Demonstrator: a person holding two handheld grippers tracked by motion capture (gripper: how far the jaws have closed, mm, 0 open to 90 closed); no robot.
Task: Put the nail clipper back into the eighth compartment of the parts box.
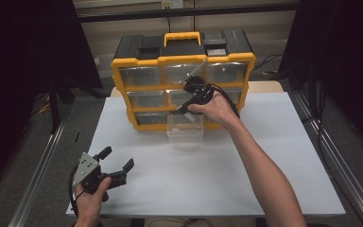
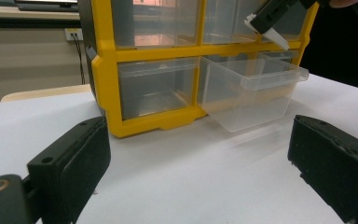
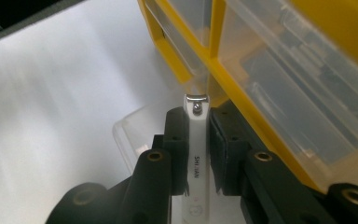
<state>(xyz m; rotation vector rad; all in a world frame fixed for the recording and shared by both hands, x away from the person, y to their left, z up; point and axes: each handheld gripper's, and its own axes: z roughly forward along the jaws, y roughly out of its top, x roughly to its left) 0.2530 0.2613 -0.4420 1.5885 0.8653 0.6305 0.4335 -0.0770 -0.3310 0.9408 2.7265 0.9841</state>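
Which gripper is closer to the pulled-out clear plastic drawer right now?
Right. The right gripper, shut on a white nail clipper, hovers just above the clear plastic drawer. The left gripper sits open on the table's near-left, well away.

Yellow-and-black organizer (image 1: 137,59), clear drawer (image 1: 185,128), white table (image 1: 264,156)

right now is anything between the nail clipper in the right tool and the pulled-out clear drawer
Nothing visible. The right tool holds the nail clipper just above the open clear drawer, with no object between them.
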